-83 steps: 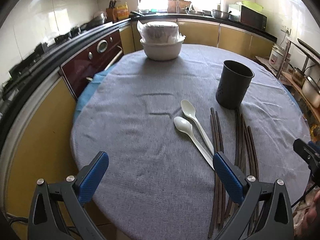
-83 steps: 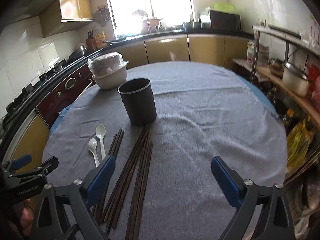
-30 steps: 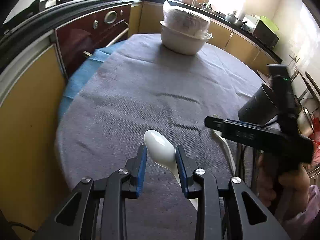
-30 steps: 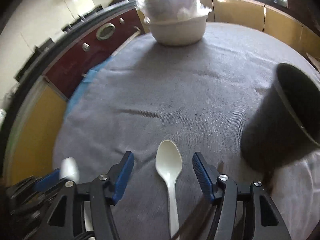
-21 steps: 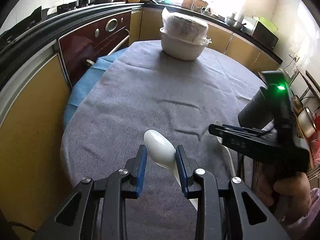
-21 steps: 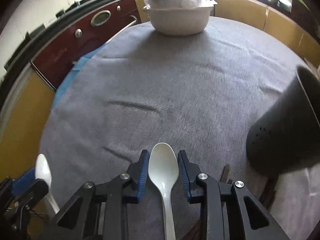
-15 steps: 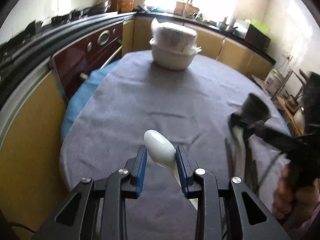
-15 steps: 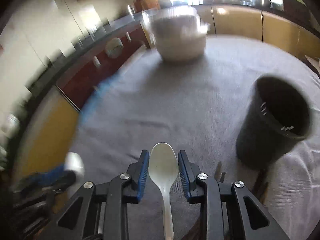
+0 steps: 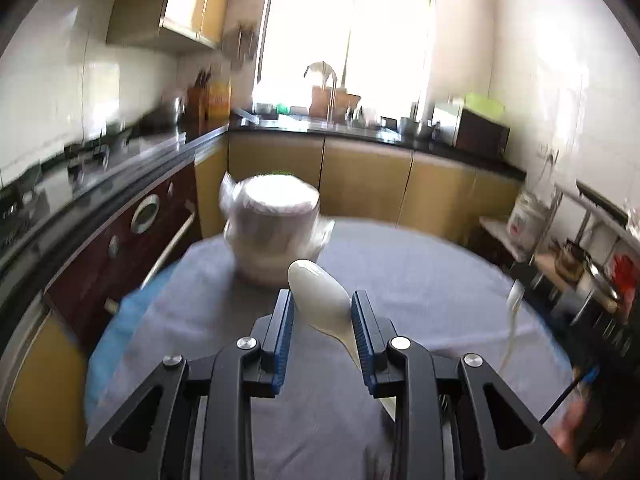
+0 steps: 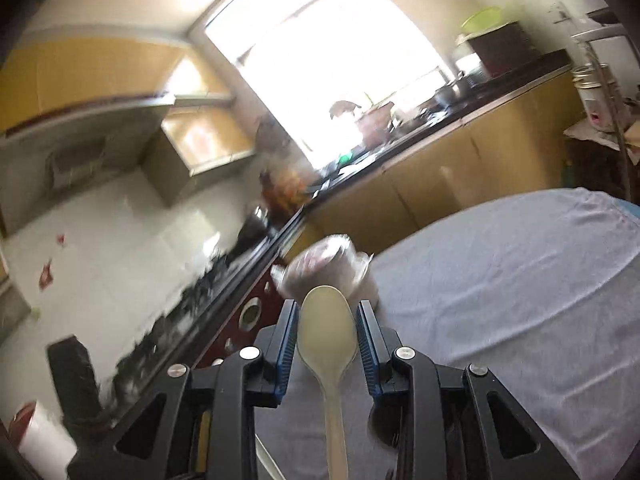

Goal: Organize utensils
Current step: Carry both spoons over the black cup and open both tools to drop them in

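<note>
Since the earlier frames I have lifted both tools off the cloth and tipped them up, so each camera now looks across the kitchen instead of down at the utensils. The round table (image 9: 420, 280) carries a grey cloth, with a blue layer showing at its left edge beside the dark red oven front (image 9: 132, 232). A plastic-wrapped white bowl (image 9: 276, 224) stands at the far side of the table; behind it run yellow cabinets under a black counter, a bright window (image 9: 348, 40) and a microwave (image 9: 480, 136) on the right. The cloth beyond the bowl and toward the right rim lies bare in the right wrist view, which is rolled sideways and blurred. My left gripper (image 9: 322, 316) is clamped on a white spoon (image 9: 320, 300), bowl end forward and skewed left, handle trailing back under the right finger. My right gripper (image 10: 327, 334) is closed on a second cream spoon (image 10: 327, 336), held straight, bowl up between the blue pads (image 10: 289, 340). In the left wrist view that second spoon appears as a pale streak at the right. Both spoons are held in the air above the table.
</note>
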Action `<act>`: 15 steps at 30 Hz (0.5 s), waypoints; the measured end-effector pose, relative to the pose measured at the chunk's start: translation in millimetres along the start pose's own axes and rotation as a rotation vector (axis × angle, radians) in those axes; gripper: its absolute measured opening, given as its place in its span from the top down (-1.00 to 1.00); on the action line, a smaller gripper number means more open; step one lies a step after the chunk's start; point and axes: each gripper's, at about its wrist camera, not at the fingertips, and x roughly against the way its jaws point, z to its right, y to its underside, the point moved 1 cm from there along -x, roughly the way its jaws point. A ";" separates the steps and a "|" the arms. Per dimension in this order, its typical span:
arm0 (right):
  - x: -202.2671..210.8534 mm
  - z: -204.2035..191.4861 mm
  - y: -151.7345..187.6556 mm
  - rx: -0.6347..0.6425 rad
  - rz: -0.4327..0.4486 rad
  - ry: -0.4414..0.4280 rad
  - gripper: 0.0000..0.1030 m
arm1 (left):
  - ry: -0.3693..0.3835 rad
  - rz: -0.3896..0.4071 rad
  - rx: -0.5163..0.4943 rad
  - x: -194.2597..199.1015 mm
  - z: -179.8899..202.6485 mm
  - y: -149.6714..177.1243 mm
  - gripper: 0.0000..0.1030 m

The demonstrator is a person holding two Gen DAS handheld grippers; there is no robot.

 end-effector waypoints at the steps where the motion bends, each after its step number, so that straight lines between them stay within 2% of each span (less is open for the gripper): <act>1: -3.2 3.1 -1.5 0.002 0.015 0.017 0.39 | 0.006 0.020 0.004 -5.7 8.6 -6.1 0.40; 6: -18.4 27.5 -6.5 -0.006 0.037 0.089 0.39 | -0.005 0.033 -0.015 -31.9 35.5 -9.1 0.40; 10: -21.8 45.1 -1.2 -0.007 0.031 0.111 0.39 | -0.044 0.020 -0.047 -50.8 50.4 5.6 0.40; 15: -22.8 54.1 16.3 0.013 -0.018 0.110 0.39 | -0.054 -0.040 -0.097 -67.5 58.6 29.1 0.39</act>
